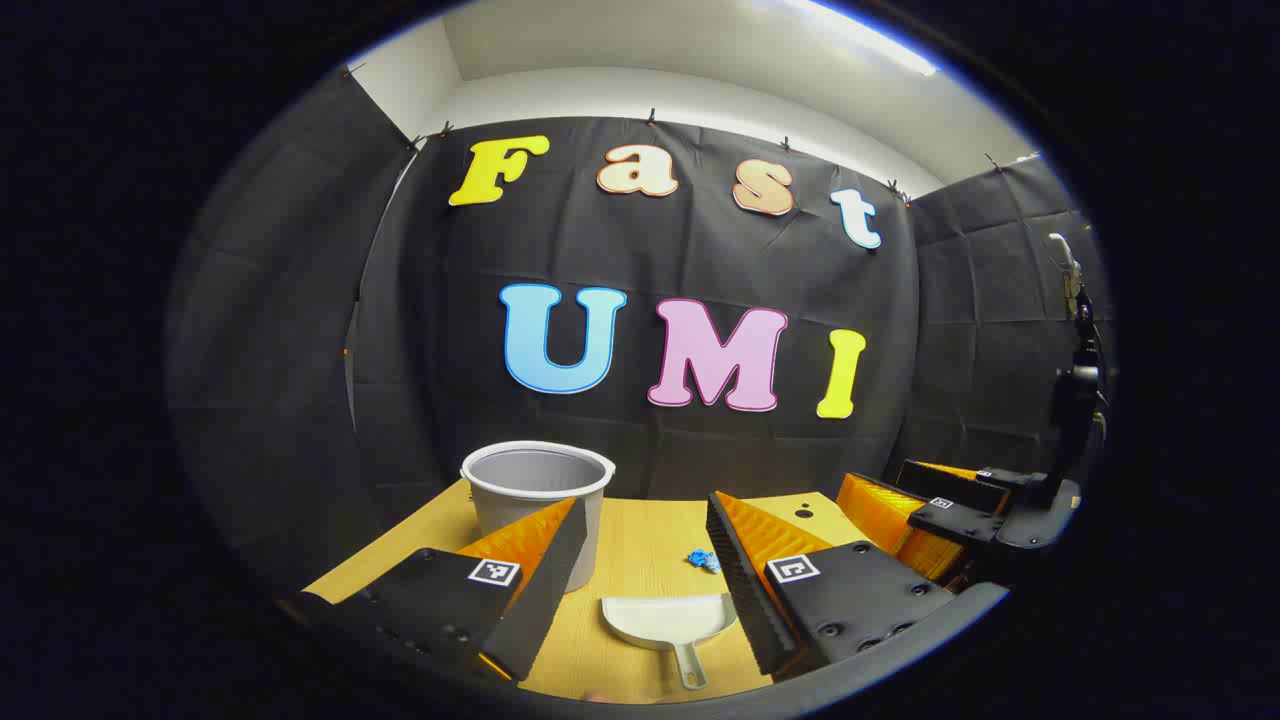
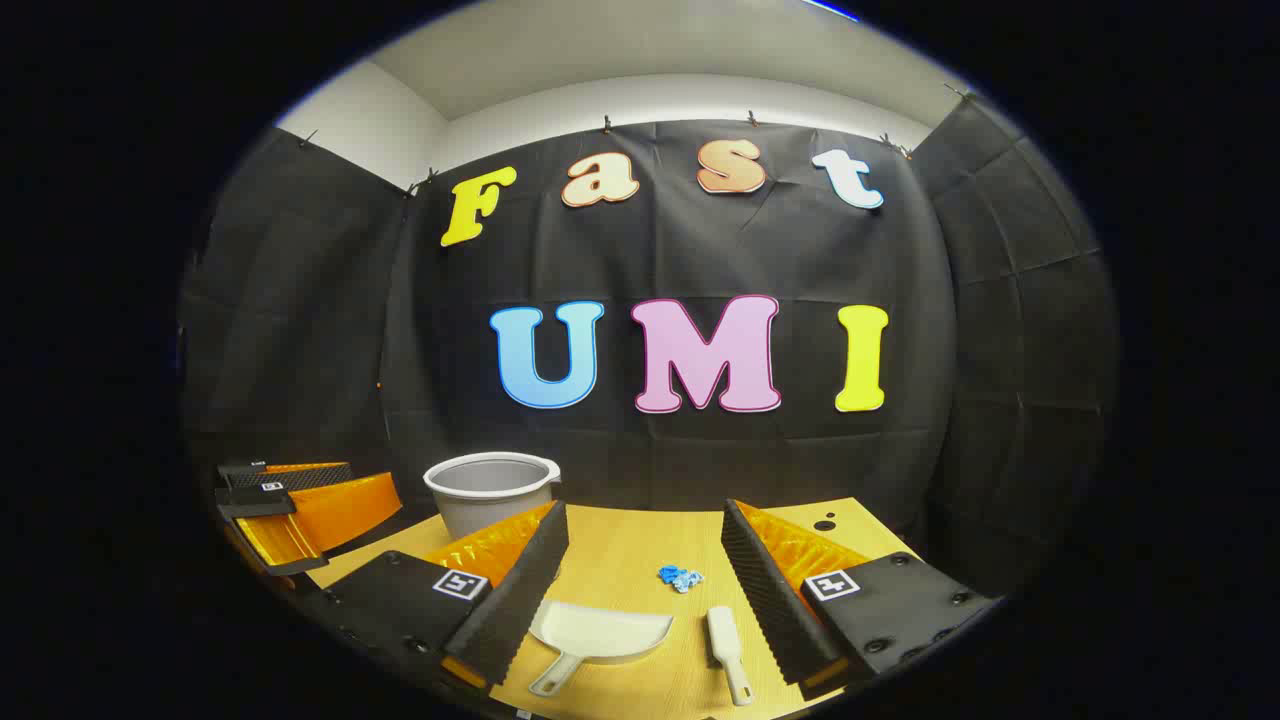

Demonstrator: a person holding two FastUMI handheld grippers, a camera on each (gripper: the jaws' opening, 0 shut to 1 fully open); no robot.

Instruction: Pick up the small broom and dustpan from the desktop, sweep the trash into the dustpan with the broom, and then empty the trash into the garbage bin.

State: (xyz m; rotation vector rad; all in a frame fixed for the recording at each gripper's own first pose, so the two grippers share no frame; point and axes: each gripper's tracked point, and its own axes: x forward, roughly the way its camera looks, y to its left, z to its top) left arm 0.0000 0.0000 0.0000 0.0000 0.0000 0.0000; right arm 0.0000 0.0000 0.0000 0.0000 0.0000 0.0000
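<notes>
A white dustpan (image 1: 668,620) lies on the wooden desktop (image 1: 640,535) with its handle toward me, low between the fingers of my left gripper (image 1: 645,500), which hovers open above it. A small blue scrap of trash (image 1: 704,561) sits just beyond the pan. In the right gripper view, a short white broom (image 2: 728,640) lies to the right of the dustpan (image 2: 600,632), with the trash (image 2: 680,577) behind them. My right gripper (image 2: 644,505) is open above them, holding nothing. Each gripper appears at the edge of the other's view: the right gripper (image 1: 900,495) and the left gripper (image 2: 340,490).
A grey round garbage bin (image 1: 537,495) stands at the back left of the desktop, also seen as the bin (image 2: 490,488) in the right gripper view. A small dark hole (image 2: 825,524) marks the desktop's back right. Black cloth walls close in the back and sides.
</notes>
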